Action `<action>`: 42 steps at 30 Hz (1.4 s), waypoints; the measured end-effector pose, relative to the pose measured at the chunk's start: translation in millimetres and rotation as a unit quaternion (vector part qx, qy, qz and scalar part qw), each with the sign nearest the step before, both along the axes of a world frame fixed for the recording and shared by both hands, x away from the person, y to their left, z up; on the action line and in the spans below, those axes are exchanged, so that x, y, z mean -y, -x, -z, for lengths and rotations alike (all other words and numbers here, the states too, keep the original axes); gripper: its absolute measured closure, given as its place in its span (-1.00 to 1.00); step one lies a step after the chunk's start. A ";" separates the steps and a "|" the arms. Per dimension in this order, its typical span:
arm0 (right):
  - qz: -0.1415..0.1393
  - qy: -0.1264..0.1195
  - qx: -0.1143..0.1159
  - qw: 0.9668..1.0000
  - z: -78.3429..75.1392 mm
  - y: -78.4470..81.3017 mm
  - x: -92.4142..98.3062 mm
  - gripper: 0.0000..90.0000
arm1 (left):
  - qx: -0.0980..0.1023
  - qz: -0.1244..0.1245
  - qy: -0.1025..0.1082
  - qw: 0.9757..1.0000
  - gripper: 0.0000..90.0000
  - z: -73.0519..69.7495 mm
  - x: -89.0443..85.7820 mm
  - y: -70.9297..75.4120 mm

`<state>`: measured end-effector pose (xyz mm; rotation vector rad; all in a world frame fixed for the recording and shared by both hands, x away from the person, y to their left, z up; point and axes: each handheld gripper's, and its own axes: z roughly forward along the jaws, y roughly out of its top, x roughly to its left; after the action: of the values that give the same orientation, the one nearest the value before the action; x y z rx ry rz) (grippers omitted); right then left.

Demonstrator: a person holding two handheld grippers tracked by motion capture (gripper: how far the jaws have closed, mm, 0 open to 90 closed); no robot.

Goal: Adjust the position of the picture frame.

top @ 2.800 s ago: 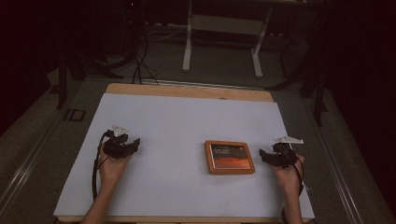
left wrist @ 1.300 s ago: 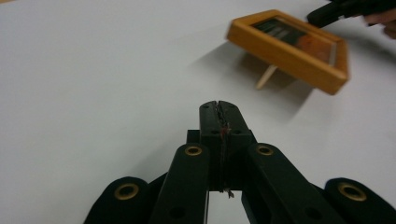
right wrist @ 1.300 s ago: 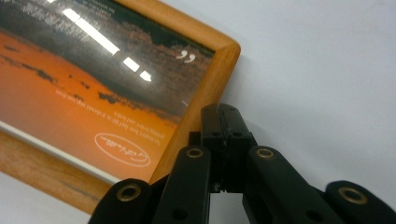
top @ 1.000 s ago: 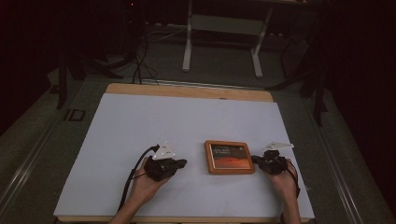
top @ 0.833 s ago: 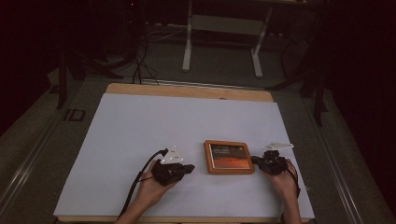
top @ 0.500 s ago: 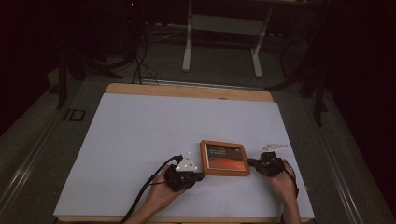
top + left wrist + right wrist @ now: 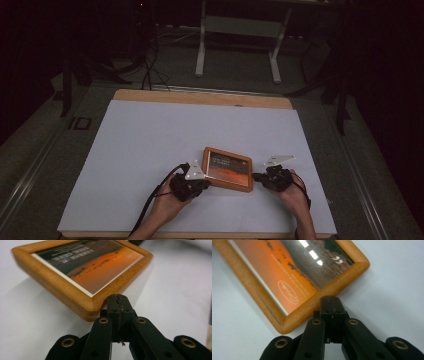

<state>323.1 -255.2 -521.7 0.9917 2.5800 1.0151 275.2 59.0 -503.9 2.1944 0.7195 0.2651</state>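
At the near edge of the white surface, two forearms come in, each hand carrying a gripper. The left gripper sits at the near-left corner of the wooden picture frame; the right gripper sits at its right side. Both pairs of jaws are pressed fully together with nothing between them. Judging by that, the closed tips serve as blunt pushers, bracketing the frame from both sides to nudge or square it rather than grip it.

The left gripper view shows its closed tips tucked against the frame's rounded corner, whose far side seems slightly raised, casting a shadow. The right gripper view shows its tips touching the frame's edge, plus glare and fine print on the orange picture.

Farther off, the high view alone gives the layout: the frame lies near the person, slightly skewed, with a metal stand on the floor beyond.
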 end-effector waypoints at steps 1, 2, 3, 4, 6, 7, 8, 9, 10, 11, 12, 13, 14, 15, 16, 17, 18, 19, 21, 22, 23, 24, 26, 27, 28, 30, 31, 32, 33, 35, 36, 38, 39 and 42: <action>-0.005 -0.001 0.000 1.000 -0.1 0.2 -2.8 1.00 | -0.001 -0.007 0.002 1.000 1.00 -0.6 -4.0 -2.0; -0.011 -0.004 0.000 1.000 -0.4 0.8 -6.5 1.00 | -0.002 -0.014 0.004 1.000 1.00 -1.2 -7.8 -4.2; -0.016 -0.006 0.002 1.000 -0.8 1.2 -10.3 1.00 | -0.002 -0.024 0.006 1.000 1.00 -1.9 -12.1 -6.9; -0.023 -0.004 0.005 1.000 -1.6 1.5 -15.1 1.00 | -0.001 -0.031 0.007 0.999 1.00 -2.5 -15.5 -9.1; -0.034 -0.007 0.006 0.999 -2.8 1.9 -21.2 1.00 | -0.003 -0.045 0.011 0.999 1.00 -3.2 -21.4 -12.9; -0.040 -0.005 0.010 0.999 -3.4 1.8 -24.3 1.00 | -0.005 -0.053 0.016 0.998 1.00 -3.7 -25.3 -14.8; -0.040 -0.005 0.015 0.999 -4.7 1.7 -27.3 1.00 | -0.006 -0.056 0.019 0.998 1.00 -4.2 -27.4 -15.7; -0.040 -0.006 0.019 0.999 -5.9 1.1 -28.3 1.00 | -0.006 -0.058 0.022 0.998 1.00 -4.9 -29.7 -16.5; -0.039 -0.011 0.023 0.999 -7.3 -0.3 -29.6 0.99 | -0.006 -0.062 0.023 0.998 1.00 -5.5 -30.7 -16.4; -0.035 -0.011 0.028 0.999 -8.7 -2.0 -31.2 0.99 | -0.005 -0.062 0.021 0.998 1.00 -5.7 -30.7 -16.0; -0.029 -0.008 0.038 0.999 -10.2 -5.3 -33.3 0.99 | -0.004 -0.061 0.019 0.998 1.00 -5.3 -30.0 -15.6; -0.023 -0.005 0.045 0.999 -11.4 -8.0 -35.4 0.99 | -0.005 -0.059 0.017 0.998 1.00 -4.7 -29.2 -15.0; -0.019 -0.004 0.050 0.999 -12.1 -10.4 -36.9 0.99 | -0.007 -0.052 0.014 0.999 1.00 -3.4 -27.1 -13.6; -0.012 -0.001 0.058 0.998 -12.5 -14.8 -39.2 0.99 | -0.007 -0.048 0.012 0.999 1.00 -2.5 -25.5 -12.5; -0.009 -0.002 0.062 0.998 -12.6 -17.5 -40.4 0.99 | -0.007 -0.042 0.005 0.999 1.00 -0.7 -23.0 -11.3; -0.002 -0.007 0.067 0.998 -12.7 -22.1 -42.1 0.99 | -0.009 -0.041 0.004 0.999 1.00 0.4 -21.6 -10.8; 0.004 -0.010 0.069 0.998 -12.7 -25.0 -43.1 0.99 | -0.009 -0.039 0.001 0.999 1.00 2.0 -20.2 -10.6; 0.010 -0.013 0.072 0.997 -12.3 -29.5 -44.5 0.99 | -0.011 -0.037 -0.002 0.999 1.00 3.3 -19.4 -10.9; 0.027 -0.015 0.075 0.997 -11.3 -39.1 -47.1 0.99 | -0.015 -0.040 -0.001 0.999 1.00 5.4 -18.3 -11.7; 0.034 -0.017 0.074 0.997 -10.7 -44.1 -47.9 0.99 | -0.017 -0.041 0.000 0.999 1.00 5.8 -18.4 -12.1; 0.040 -0.019 0.072 0.996 -9.9 -48.7 -49.1 0.99 | -0.018 -0.040 0.000 0.999 0.99 5.9 -18.6 -12.4; 0.045 -0.021 0.074 0.996 -9.2 -52.5 -50.2 0.99 | -0.017 -0.040 -0.001 0.999 0.99 5.9 -18.4 -12.3; 0.053 -0.019 0.070 0.996 -7.5 -59.8 -51.8 0.99 | -0.016 -0.039 -0.001 0.999 0.99 6.4 -18.1 -12.5; 0.056 -0.017 0.067 0.996 -5.8 -63.4 -52.5 0.99 | -0.016 -0.038 -0.002 0.999 0.99 6.5 -18.1 -12.6; 0.057 -0.018 0.063 0.996 -5.2 -65.3 -52.5 0.99 | -0.016 -0.038 -0.002 0.999 0.99 6.5 -18.1 -12.6; 0.058 -0.018 0.057 0.997 -4.6 -67.9 -52.4 1.00 | -0.016 -0.038 -0.002 0.999 0.99 6.4 -18.3 -12.9; 0.057 -0.016 0.055 0.997 -5.0 -68.2 -52.4 1.00 | -0.016 -0.038 -0.001 0.999 0.99 6.5 -18.5 -13.2; 0.057 -0.015 0.055 0.997 -5.4 -68.0 -52.6 1.00 | -0.016 -0.038 -0.001 0.999 0.99 6.5 -18.6 -13.5; 0.056 -0.013 0.054 0.997 -5.9 -67.9 -52.4 1.00 | -0.015 -0.039 -0.001 0.999 0.99 6.5 -18.6 -13.7; 0.054 -0.012 0.054 0.997 -6.8 -67.2 -52.2 1.00 | -0.015 -0.041 0.000 0.999 0.99 6.6 -18.8 -14.4; 0.053 -0.013 0.054 0.997 -7.3 -66.7 -52.1 1.00 | -0.015 -0.042 0.001 0.999 0.99 6.5 -19.2 -14.8; 0.050 -0.016 0.052 0.997 -8.4 -66.1 -51.1 1.00 | -0.015 -0.045 -0.001 0.999 0.99 6.8 -19.1 -15.5; 0.048 -0.017 0.050 0.997 -8.8 -66.3 -50.5 1.00 | -0.014 -0.047 -0.004 0.999 0.99 7.1 -19.1 -15.8; 0.047 -0.005 0.052 0.998 -7.8 -68.5 -50.6 0.99 | -0.016 -0.048 -0.006 0.999 0.99 7.8 -19.1 -16.4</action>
<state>391.7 -204.6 -514.0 1.0237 2.4240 1.0290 291.6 78.1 -511.8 2.1824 0.8449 0.2855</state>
